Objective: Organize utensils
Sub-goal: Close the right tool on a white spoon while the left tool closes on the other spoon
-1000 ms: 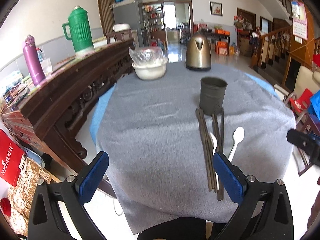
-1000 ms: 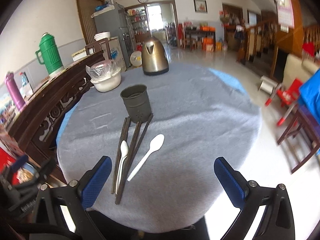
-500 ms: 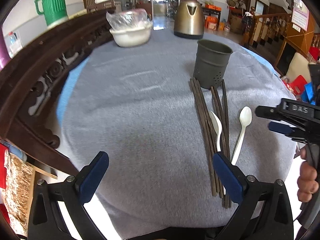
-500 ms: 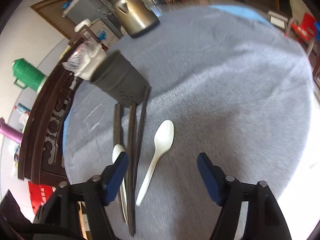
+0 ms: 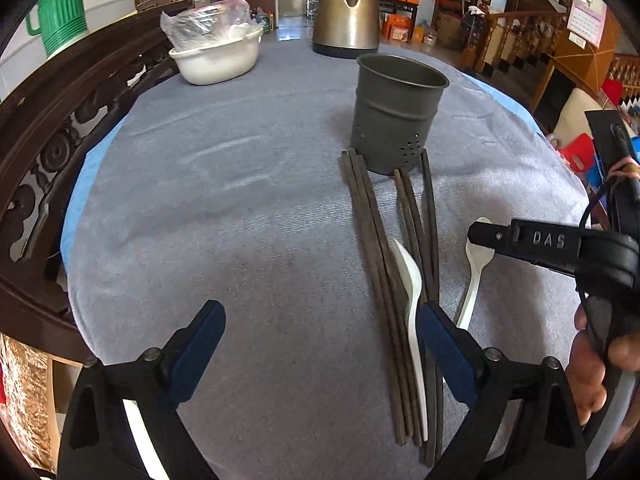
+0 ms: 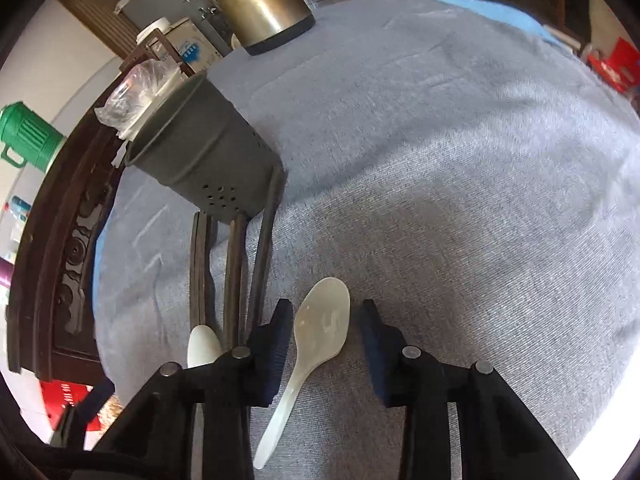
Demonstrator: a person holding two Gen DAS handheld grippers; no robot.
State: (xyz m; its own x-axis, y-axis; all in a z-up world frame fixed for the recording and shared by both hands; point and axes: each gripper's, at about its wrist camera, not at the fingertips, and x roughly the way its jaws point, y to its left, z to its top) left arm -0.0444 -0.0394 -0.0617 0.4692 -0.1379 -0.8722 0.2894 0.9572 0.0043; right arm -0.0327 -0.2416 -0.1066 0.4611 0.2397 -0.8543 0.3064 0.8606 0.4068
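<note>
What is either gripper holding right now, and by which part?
Nothing yet. The right gripper has been closing around the white spoon's bowl, pads not touching. The left gripper is open, empty.

Bystanders on and around the grey-clothed round table (image 5: 248,184)

A brass-coloured metal electric kettle (image 5: 347,16) stands at the far edge; a white plastic basin (image 5: 218,60) holding crumpled clear bags sits nearby. A green ribbed plastic thermos jug (image 5: 60,12) rests on the dark carved wooden sideboard (image 5: 60,128).

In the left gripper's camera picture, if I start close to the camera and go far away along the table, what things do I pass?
Near to far: the chopsticks with a white spoon lying among them → the dark utensil holder → the white bowl and the metal kettle at the far edge.
</note>
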